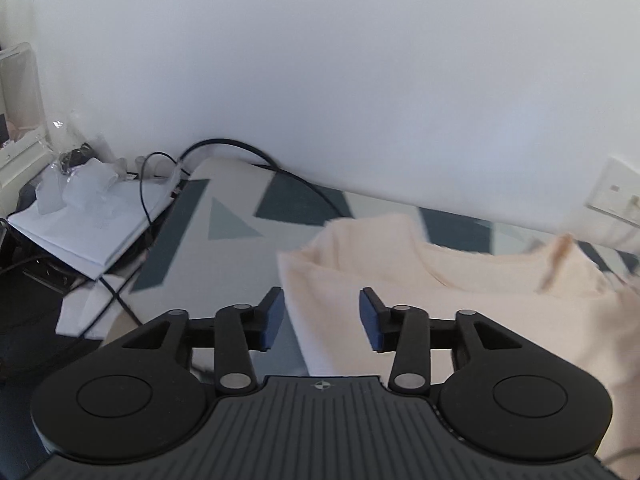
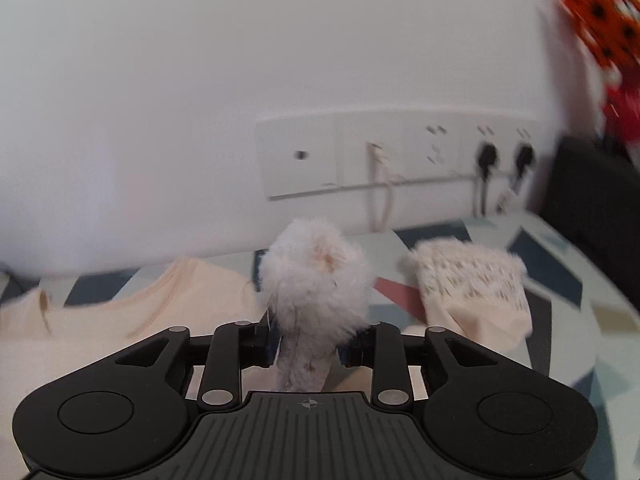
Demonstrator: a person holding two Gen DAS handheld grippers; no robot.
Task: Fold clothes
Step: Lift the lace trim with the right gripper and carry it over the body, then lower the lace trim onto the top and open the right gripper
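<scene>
Right wrist view: the cream garment [image 2: 100, 320] lies spread on the patterned worktop [image 2: 560, 280] at nine o'clock, neckline toward the wall, and my right claw [image 2: 306, 354] pinches its fluffy cuff [image 2: 316, 272] upright, probably to carry the sleeve inward. The other fluffy cuff [image 2: 472, 280] lies at two o'clock. My left claw [image 1: 320, 322] gapes, released, straddling the garment's edge.

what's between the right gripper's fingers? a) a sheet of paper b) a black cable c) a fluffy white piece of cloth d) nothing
c: the right wrist view shows a fluffy white cloth standing up between the fingers of the right gripper.
</scene>
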